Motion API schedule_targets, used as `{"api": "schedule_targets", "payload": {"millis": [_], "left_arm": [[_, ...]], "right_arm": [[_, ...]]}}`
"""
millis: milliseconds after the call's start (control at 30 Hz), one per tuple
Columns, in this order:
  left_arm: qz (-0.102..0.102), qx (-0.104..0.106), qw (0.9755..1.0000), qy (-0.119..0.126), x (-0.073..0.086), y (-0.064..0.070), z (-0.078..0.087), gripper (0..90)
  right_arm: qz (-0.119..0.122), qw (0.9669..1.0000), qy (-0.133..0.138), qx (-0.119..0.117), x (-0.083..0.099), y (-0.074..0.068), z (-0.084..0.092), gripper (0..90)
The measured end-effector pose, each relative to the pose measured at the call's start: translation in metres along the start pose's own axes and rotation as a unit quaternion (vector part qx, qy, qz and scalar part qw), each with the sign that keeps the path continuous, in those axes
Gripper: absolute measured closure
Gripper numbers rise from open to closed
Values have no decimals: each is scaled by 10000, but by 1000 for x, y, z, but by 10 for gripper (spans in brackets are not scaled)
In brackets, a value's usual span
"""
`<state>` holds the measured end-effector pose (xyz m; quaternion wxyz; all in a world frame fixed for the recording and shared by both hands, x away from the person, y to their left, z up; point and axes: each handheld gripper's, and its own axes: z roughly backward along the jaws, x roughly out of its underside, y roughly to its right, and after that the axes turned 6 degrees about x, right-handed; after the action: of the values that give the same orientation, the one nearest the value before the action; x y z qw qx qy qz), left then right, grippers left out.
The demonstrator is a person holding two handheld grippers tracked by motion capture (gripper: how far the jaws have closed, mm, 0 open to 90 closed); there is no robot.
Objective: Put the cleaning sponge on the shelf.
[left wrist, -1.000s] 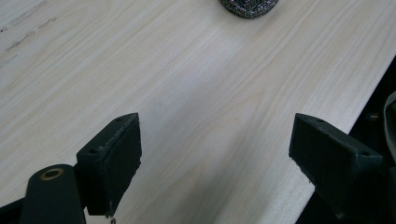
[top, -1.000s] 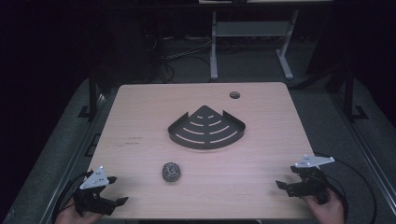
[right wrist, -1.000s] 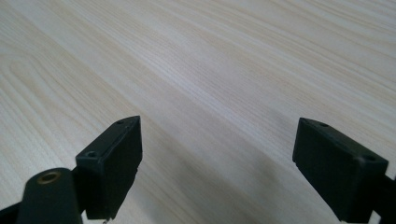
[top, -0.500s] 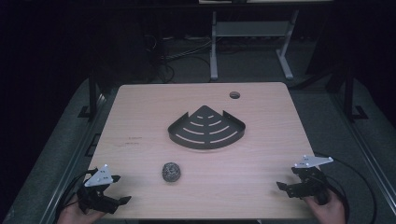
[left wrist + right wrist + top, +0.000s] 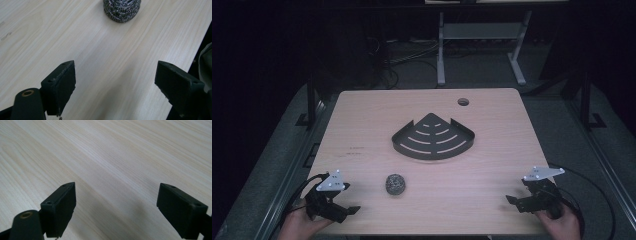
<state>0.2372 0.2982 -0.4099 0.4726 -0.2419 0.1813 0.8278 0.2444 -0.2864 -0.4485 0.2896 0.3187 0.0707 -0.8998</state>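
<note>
One black corner shelf lies on the table centre with nothing in it. The steel scourer sits nearer, beside the left gripper. Left and right gripper jaws stand wide, holding nothing.

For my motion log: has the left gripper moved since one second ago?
Yes. The left gripper slid right along the near table edge, closer to the steel wool ball.

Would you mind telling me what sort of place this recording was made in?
Probably a lab or workshop set up for recording, not a kitchen: a bare wooden table in a dark room, cables on the floor behind it, a metal stand, and hand-held tongs.
</note>
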Motion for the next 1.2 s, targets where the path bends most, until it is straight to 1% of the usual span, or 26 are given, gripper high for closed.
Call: {"api": "schedule_targets", "payload": {"millis": [100,133,167,233,300,333,433,467,633,767,833,967,1200], "left_arm": [[-56,23,10000,-37,-7,-1,-2,165],[-87,33,9999,-91,-12,-2,-2,165],[-87,33,9999,-91,-12,-2,-2,165],[-102,59,9998,-141,-17,-3,-4,165],[-153,110,9996,-201,-25,-4,-8,165],[-153,110,9996,-201,-25,-4,-8,165],[-159,148,9995,-247,-34,-8,-15,167],[-159,148,9995,-247,-34,-8,-15,167],[-201,217,9990,-328,-45,-9,-23,167],[-202,223,9990,-335,-49,-9,-26,167],[-227,227,9987,-395,-52,-10,-30,167],[-273,235,9984,-438,-57,-10,-35,167],[-329,306,9979,-474,-67,-9,-44,167]], "right_arm": [[14,10000,-9,1,-1,-1,1,156],[22,10000,-12,-9,-1,-1,0,156],[36,10000,-10,-12,-1,-1,0,156],[52,10000,-9,-17,-1,-1,-1,156],[69,10000,-30,-10,-1,-1,-1,156],[69,10000,-30,-10,-1,-1,-1,156],[133,9999,-9,15,-2,-3,0,156],[133,9999,-9,15,-2,-3,0,156],[167,9999,-37,3,-3,-5,-1,156],[181,9998,-17,-14,-3,-6,-1,156],[186,9998,-22,-14,-4,-7,-1,156],[212,9998,-2,1,-4,-7,0,156],[223,9997,-16,-12,-4,-8,0,156]]}}
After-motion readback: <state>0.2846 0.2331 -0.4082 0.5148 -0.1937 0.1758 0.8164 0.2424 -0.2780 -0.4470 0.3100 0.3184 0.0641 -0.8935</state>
